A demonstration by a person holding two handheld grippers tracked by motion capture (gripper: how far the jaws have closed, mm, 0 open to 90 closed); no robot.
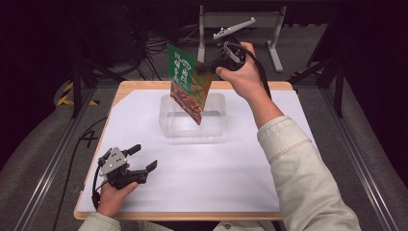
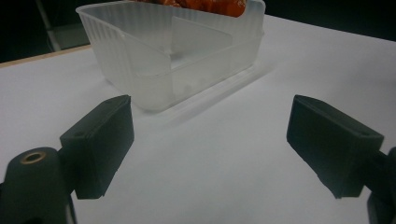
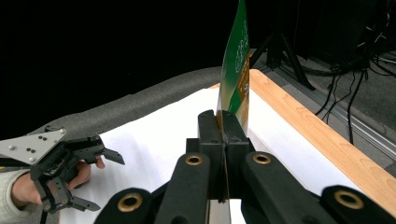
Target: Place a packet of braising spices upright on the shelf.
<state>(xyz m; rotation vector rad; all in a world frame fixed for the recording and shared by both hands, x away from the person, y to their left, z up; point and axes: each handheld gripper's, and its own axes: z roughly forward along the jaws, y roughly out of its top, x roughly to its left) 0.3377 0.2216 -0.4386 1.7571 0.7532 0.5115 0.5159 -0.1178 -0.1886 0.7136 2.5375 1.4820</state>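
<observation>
2 jaws of my right gripper (image 1: 199, 69) are clenched flat on the green and red snack pouch (image 1: 187, 83), pinching it near its upper edge so it hangs tilted, its lower corner dipping over the clear plastic tub (image 1: 217, 126) at the far middle of the white-covered table (image 1: 231, 168). From the right gripper view I see the pouch (image 3: 237, 74) rising edge-on straight out of the closed pads. My left gripper (image 1: 143, 159) rests released near the table's front left corner, well apart from the tub (image 2: 154, 70), its jaws standing wide with nothing between them.
</observation>
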